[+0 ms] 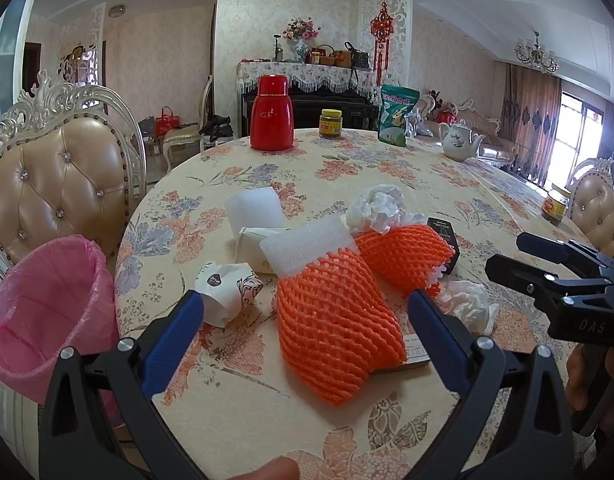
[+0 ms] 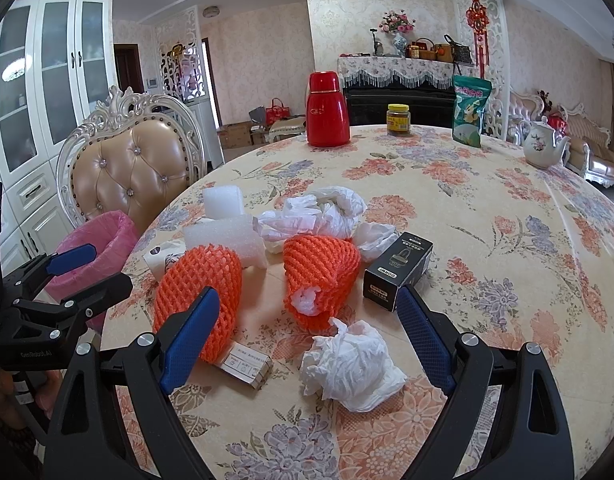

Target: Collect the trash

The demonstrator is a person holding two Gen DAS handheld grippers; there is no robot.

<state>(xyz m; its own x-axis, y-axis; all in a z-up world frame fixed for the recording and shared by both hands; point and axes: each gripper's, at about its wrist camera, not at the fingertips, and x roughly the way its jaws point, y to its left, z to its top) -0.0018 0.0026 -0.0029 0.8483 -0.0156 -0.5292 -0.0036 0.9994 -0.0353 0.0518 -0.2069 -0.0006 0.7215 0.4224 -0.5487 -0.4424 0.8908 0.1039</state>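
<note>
- Floral cloth covers the table [image 2: 487, 216]; its edge curves just left of the left gripper [image 1: 303, 312], with the pink bin [image 1: 47, 312] beyond it, below the tabletop.
- Orange foam net [image 1: 331, 328] lies between the left gripper's spread fingers: likely first pick (soft, so pinch mid-body).
- Crumpled tissue [image 2: 351, 364] lies between the right gripper's [image 2: 307, 332] fingers, also spread, empty.

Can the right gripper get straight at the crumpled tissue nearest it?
Probably yes. The right gripper is open, and the tissue lies right between its fingers on the table, with nothing on top. The small carton to its left lies apart from it.
</note>
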